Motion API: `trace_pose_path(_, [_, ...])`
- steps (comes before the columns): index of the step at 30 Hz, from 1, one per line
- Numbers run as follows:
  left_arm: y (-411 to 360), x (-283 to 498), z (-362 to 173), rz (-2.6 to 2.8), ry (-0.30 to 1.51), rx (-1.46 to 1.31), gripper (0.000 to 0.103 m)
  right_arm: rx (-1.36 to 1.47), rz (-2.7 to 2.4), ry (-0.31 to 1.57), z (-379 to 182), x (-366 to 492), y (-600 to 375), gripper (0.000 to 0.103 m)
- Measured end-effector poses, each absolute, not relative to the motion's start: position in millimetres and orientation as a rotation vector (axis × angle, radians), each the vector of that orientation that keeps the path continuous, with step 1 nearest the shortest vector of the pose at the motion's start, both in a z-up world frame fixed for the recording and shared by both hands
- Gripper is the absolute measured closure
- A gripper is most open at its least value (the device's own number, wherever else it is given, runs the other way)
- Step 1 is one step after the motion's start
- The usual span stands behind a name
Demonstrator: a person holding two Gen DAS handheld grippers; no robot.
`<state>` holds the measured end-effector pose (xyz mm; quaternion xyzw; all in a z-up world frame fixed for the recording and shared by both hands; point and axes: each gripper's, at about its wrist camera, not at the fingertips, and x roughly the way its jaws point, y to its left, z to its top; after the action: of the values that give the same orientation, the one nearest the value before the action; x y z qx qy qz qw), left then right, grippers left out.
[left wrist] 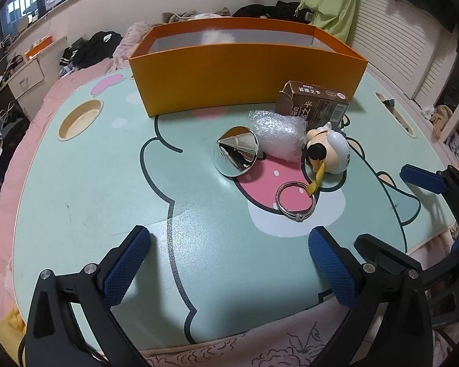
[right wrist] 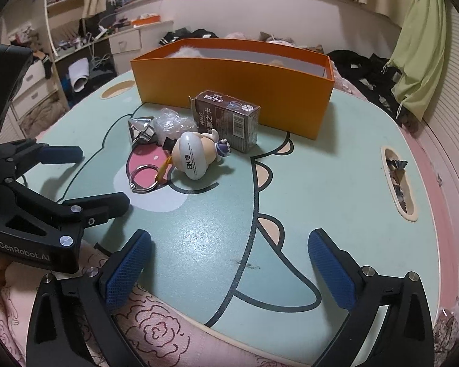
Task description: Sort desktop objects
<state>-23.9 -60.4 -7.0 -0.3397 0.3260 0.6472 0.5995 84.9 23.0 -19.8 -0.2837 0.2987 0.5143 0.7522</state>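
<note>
Looks like the very start of the sort imo: nothing picked up, both grippers hang over the near edge of the desk (left wrist: 76, 189) w/ fingers spread wide and nothing between them. Left gripper (left wrist: 229, 263) and right gripper (right wrist: 229, 263) sit side by side, the right one's blue pads also showing at the edge of the left cam.

Using the orange box (left wrist: 248, 76) as the landmark, since it's obv the bin everything goes into. It sits at the far side of the desk, open top, something white and fluffy already inside (can't tell what exactly). All the loose stuff is clustered just in front of its long wall:
- brown carton (left wrist: 313, 105), closest to the box, prob touching or nearly touching the wall
- bubble wrap wad (left wrist: 275, 134), just in front of the carton
- shiny silver cone (left wrist: 237, 151), beside the wrap, further from the box
- little figurine (left wrist: 330, 150) lying on its side, w/ a yellow strap running to a clear ring (left wrist: 295, 202), which is the piece farthest from the box

Next move, my guess: one gripper goes fwd to the cluster. The figurine looks easiest for the right side, rounded body, so the fingers need to close across the middle or it'll squirt out. The cone is slick and tapered, tricky grip. The ring trails behind the figurine, so the lift has to clear the box wall w/ that dangling.
</note>
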Motion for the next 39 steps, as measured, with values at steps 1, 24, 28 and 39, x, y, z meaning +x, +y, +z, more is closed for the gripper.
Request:
trace_pose_path(1, [-60.7,-23.8,-7.1,1.501,0.756,-0.788,0.0,-0.62,1.123,0.652,-19.8,84.9,22.9,0.0])
trace_pose_path(24, [-61.3,-24.5,-7.6,1.494,0.759,-0.783,0.0,-0.623,1.129,0.649,-20.0,83.7,23.4,0.0])
trace_pose_path(28, [-61.6,-24.2,-7.7,1.493,0.759,-0.782,0.0,-0.623,1.13,0.649,-20.1,83.8,23.3,0.0])
trace_pose_path(39, [-62.9,-25.7,-7.2,1.493,0.759,-0.78,0.0,-0.533,1.201,0.671,-10.1,93.6,21.8,0.006])
